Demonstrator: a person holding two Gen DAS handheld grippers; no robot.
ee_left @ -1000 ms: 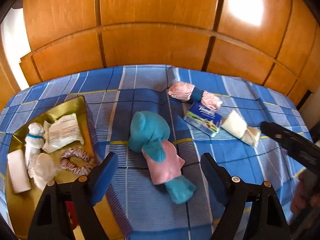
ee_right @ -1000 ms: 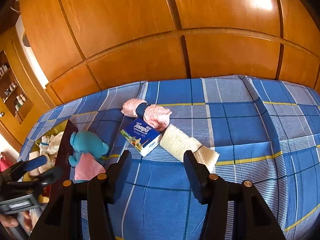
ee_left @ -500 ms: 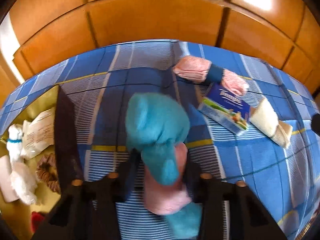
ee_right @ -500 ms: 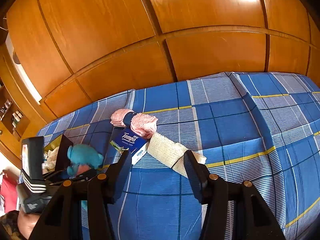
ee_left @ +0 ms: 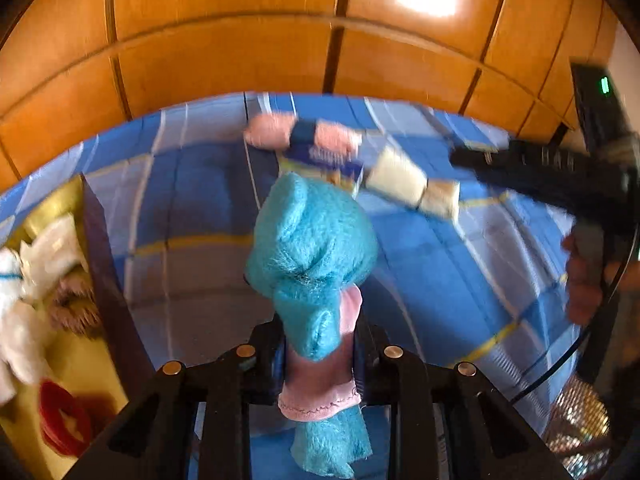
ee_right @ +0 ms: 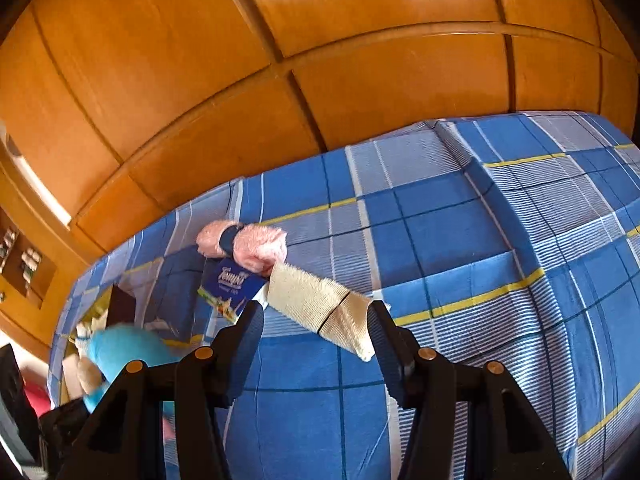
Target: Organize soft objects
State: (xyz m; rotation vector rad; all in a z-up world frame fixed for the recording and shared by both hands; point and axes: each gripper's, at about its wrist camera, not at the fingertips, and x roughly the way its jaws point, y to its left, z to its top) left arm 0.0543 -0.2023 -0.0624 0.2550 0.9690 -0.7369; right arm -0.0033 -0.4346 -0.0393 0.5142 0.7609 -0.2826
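My gold tray [ee_left: 60, 208] sits left of the blue plush toy [ee_left: 312, 248] and holds white soft things, a brown scrunchie [ee_left: 74, 308] and a red ring [ee_left: 64, 420]. My left jaws have just closed and now pinch the toy's pink middle, above the blue checked bed [ee_right: 460, 240]. My right jaws stay spread around the cream cloth roll's [ee_right: 320, 308] end, with bare bed right of it.

turquoise plush toy [ee_left: 312, 248], blue-checked bedspread [ee_right: 460, 248]

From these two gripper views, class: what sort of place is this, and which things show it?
Probably a bedroom: a blue checked bedspread covers a bed, wooden wardrobe-like panels stand behind it, and a turquoise plush toy is there.
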